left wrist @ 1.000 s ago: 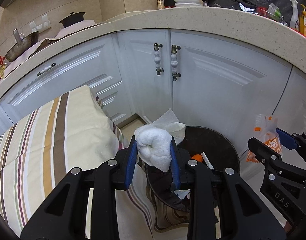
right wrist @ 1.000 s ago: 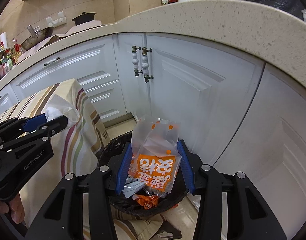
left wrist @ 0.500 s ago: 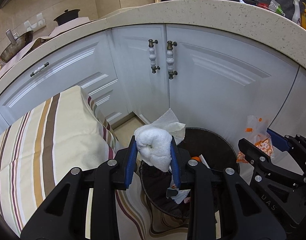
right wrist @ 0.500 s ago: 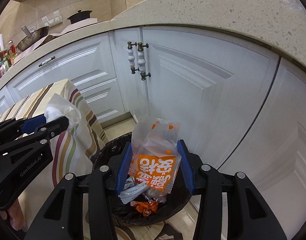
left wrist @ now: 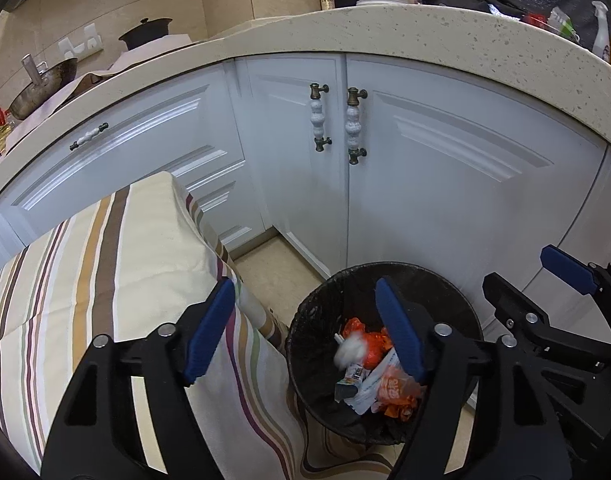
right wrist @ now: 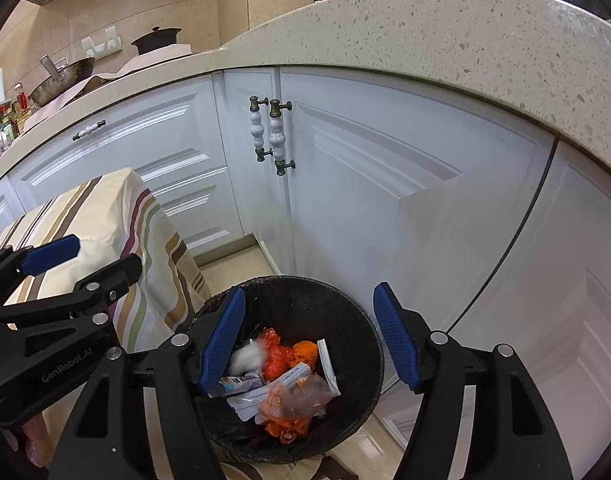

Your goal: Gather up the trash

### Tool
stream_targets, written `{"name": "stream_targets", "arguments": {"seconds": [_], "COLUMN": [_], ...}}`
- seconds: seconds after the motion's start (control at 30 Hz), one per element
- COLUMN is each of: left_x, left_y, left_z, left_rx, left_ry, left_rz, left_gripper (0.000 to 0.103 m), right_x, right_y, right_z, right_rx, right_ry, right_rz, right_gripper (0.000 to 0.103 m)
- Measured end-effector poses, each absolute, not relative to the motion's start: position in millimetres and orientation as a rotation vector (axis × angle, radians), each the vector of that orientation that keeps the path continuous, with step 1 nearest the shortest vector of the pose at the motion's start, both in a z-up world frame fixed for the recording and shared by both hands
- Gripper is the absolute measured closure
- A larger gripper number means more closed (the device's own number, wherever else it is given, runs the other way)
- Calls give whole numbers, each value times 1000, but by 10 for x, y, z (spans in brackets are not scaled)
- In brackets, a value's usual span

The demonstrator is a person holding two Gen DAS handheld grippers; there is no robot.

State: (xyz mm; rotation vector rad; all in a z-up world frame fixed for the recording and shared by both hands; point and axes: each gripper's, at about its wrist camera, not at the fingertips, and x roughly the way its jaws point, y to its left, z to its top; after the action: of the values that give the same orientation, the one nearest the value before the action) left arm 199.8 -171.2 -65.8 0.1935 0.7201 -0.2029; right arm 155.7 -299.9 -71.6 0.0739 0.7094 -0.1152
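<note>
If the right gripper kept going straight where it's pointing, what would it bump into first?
Probably the trash in the black bin: the right gripper, fingers open and empty, points down into it, toward the orange wrappers. Depth is hard to judge.

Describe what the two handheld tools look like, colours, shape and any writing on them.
Both are matte black plastic frames with silver screw heads. The left tool and right tool each end in two long fingers faced with ribbed blue pads. The left tool's side carries pale "GenRobot.AI" lettering. No cables or sleeves show.
</note>
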Motion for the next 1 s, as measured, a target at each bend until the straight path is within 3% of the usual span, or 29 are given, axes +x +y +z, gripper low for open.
{"name": "stream_targets", "arguments": {"seconds": [0.63, 1.0], "left_x": [1917, 1750], "left_y": [-1561, -1374], "left_z": [-580, -473], "left_rx": [172, 163], "left_ry": [697, 666], "left_rz": [-190, -176], "left_gripper": [21, 16], "right_x": [1474, 1330], "right_y": [-2913, -2856], "right_z": [-599, -484], "right_rx": [70, 88], "right_ry": [688, 669], "right_rz": [-138, -149], "right_gripper": [22, 19]}}
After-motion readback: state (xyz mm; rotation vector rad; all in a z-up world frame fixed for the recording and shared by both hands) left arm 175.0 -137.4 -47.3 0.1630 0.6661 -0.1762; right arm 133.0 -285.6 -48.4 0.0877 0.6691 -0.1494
